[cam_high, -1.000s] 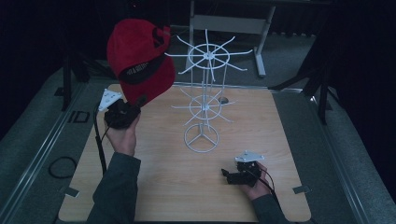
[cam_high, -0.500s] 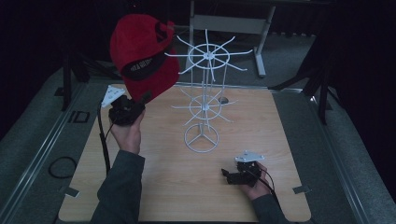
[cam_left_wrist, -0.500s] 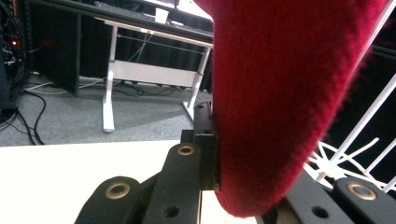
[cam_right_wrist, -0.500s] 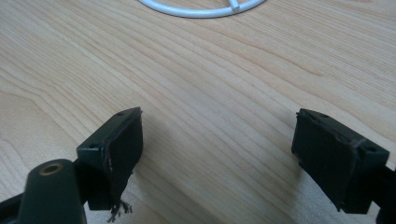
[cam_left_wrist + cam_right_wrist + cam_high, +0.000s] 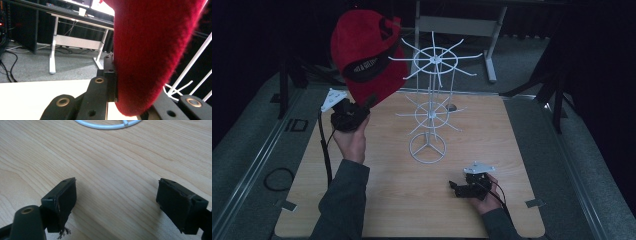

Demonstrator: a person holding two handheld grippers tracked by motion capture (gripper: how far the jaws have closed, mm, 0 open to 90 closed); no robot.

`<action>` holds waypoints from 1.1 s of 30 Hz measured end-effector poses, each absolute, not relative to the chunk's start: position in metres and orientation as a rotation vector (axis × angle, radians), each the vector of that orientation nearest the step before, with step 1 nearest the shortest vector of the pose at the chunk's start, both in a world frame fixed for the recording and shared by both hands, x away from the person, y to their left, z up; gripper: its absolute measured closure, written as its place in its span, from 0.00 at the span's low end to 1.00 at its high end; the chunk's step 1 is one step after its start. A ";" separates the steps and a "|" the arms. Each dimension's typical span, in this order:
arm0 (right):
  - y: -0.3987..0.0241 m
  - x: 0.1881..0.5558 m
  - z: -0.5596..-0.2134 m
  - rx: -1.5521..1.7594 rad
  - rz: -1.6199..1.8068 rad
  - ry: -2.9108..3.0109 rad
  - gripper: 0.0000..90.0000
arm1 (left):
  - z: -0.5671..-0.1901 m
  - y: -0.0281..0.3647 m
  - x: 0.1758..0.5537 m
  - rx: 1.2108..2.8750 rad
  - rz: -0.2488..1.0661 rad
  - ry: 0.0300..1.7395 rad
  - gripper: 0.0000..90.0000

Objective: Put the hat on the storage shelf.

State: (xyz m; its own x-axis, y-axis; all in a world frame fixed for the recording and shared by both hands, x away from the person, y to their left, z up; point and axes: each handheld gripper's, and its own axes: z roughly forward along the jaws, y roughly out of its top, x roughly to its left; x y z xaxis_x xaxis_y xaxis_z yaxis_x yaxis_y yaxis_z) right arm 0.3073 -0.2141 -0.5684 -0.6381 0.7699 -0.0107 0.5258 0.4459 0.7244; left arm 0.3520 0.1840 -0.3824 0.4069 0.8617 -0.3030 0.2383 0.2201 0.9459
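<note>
A red cap [image 5: 367, 55] with a black band hangs in the air, left of the top wheel of a white wire rack [image 5: 432, 100]. My left gripper [image 5: 368, 103] is below it, shut on the cap's lower edge. In the left gripper view the red cloth [image 5: 150, 50] sits against one black pad [image 5: 110, 75], and the other pad is hidden behind it. My right gripper [image 5: 456, 188] rests low on the wooden table [image 5: 512, 150] near the front right. Its jaws stand wide apart [image 5: 116, 200] over bare wood, with nothing between them.
The rack's round base ring [image 5: 427, 147] stands mid-table, and its edge [image 5: 107, 126] lies just ahead of the right gripper. A white desk frame [image 5: 462, 25] stands behind the table. A black cable loop [image 5: 277, 177] lies on the grey floor at the left.
The left hand has carried the cap slightly up and to the right, closer to the rack's top wheel. The right hand has stayed still.
</note>
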 end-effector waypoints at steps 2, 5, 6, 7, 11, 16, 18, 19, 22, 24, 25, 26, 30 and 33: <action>-0.214 0.307 -0.568 1.104 1.006 2.363 0.18 | -0.382 0.183 0.353 1.318 0.582 1.106 0.95; -0.214 0.307 -0.568 1.104 1.006 2.363 0.18 | -0.381 0.182 0.354 1.320 0.582 1.104 0.95; -0.214 0.307 -0.568 1.104 1.006 2.363 0.18 | -0.381 0.181 0.354 1.322 0.581 1.104 0.95; -0.214 0.307 -0.568 1.104 1.006 2.363 0.18 | -0.381 0.181 0.355 1.324 0.579 1.104 0.95; -0.214 0.307 -0.568 1.104 1.006 2.363 0.18 | -0.380 0.179 0.355 1.329 0.577 1.097 0.95; -0.214 0.307 -0.568 1.104 1.006 2.363 0.18 | -0.379 0.177 0.355 1.334 0.576 1.089 0.95; -0.214 0.307 -0.568 1.104 1.006 2.363 0.18 | -0.379 0.176 0.356 1.337 0.575 1.085 0.95; -0.214 0.307 -0.568 1.104 1.006 2.363 0.18 | -0.379 0.176 0.356 1.339 0.576 1.084 0.95; -0.214 0.307 -0.568 1.103 1.006 2.364 0.18 | -0.379 0.175 0.356 1.346 0.576 1.081 0.95; -0.214 0.307 -0.568 1.104 1.006 2.363 0.18 | -0.380 0.174 0.355 1.349 0.575 1.080 0.95; -0.214 0.307 -0.568 1.104 1.006 2.363 0.18 | -0.380 0.174 0.355 1.352 0.576 1.078 0.95; -0.214 0.307 -0.568 1.104 1.006 2.363 0.18 | -0.381 0.174 0.356 1.357 0.574 1.078 0.95; -0.214 0.307 -0.568 1.103 1.006 2.364 0.18 | -0.383 0.172 0.356 1.362 0.571 1.076 0.95; -0.214 0.307 -0.568 1.103 1.006 2.364 0.18 | -0.385 0.172 0.355 1.371 0.569 1.075 0.95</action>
State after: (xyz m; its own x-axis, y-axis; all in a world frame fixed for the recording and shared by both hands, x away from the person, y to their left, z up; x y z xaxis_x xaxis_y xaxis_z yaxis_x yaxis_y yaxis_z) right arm 0.3073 -0.2142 -0.5684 -0.6387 0.7694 -0.0110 0.5253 0.4464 0.7244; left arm 0.3553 0.1718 -0.3848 0.4453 0.8524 -0.2742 0.2528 0.1740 0.9517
